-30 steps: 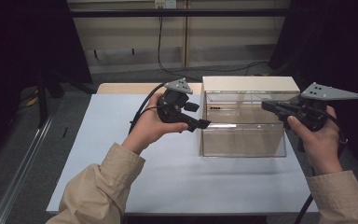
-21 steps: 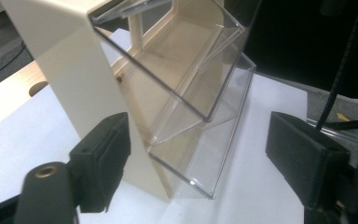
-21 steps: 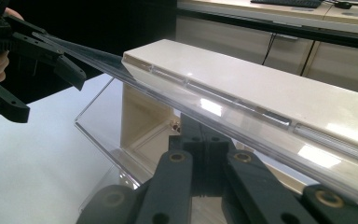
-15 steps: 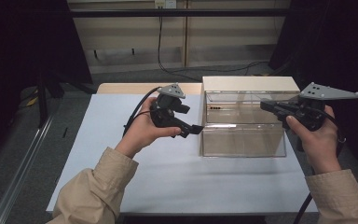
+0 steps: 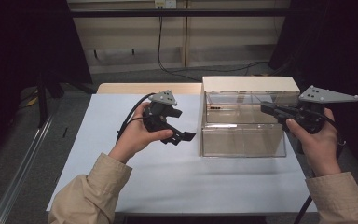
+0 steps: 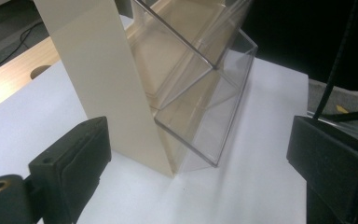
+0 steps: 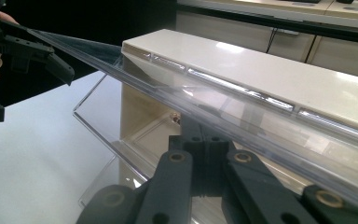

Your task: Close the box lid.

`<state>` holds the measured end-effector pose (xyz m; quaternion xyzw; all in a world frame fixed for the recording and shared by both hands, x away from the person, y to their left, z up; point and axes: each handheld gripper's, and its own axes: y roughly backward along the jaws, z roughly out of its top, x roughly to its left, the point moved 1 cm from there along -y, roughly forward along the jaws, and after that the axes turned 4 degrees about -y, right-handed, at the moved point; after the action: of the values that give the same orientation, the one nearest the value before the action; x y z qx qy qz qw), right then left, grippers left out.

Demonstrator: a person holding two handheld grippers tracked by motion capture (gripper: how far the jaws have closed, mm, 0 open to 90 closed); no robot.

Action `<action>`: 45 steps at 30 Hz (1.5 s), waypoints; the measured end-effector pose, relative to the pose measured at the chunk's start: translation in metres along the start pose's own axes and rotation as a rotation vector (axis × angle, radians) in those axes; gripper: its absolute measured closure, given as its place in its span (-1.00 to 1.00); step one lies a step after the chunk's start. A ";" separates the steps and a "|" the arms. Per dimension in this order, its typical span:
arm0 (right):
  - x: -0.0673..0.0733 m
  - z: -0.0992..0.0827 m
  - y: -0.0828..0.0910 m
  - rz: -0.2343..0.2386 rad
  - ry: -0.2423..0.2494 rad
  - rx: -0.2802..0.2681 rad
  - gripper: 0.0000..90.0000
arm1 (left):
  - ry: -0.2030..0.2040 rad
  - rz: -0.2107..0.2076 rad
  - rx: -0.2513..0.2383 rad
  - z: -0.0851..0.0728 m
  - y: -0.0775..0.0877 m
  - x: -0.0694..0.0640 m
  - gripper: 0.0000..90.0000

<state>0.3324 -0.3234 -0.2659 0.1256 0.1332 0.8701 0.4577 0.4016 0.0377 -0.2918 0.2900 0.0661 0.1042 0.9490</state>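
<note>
white table (image 5: 121, 186): broad bare stretch on left and front, free room there. clear box with cream back (image 5: 244, 122) sits right of centre, near table's right edge, lid lifted. right gripper (image 5: 266, 108) at box's right top edge, jaws closed, tips at clear lid (image 7: 177, 88). left gripper (image 5: 184, 137) just left of box's left wall, apart from it; jaws have just been opening, wide now, nothing between.

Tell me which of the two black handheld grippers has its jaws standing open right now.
The left gripper, beside the clear plastic bin's left end: its pads stand wide apart with nothing between. The right gripper is shut.
</note>
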 end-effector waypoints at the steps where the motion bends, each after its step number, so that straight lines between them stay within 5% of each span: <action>1: 0.000 0.000 0.000 0.001 0.001 -0.001 1.00 | 0.002 -0.002 -0.002 -0.001 0.000 0.000 -0.87; 45: 0.003 -0.022 0.006 0.012 0.004 0.003 1.00 | 0.047 0.054 0.025 -0.067 0.019 0.013 -0.85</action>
<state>0.3186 -0.3263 -0.2839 0.1253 0.1345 0.8729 0.4519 0.3988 0.0920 -0.3377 0.3009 0.0820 0.1357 0.9404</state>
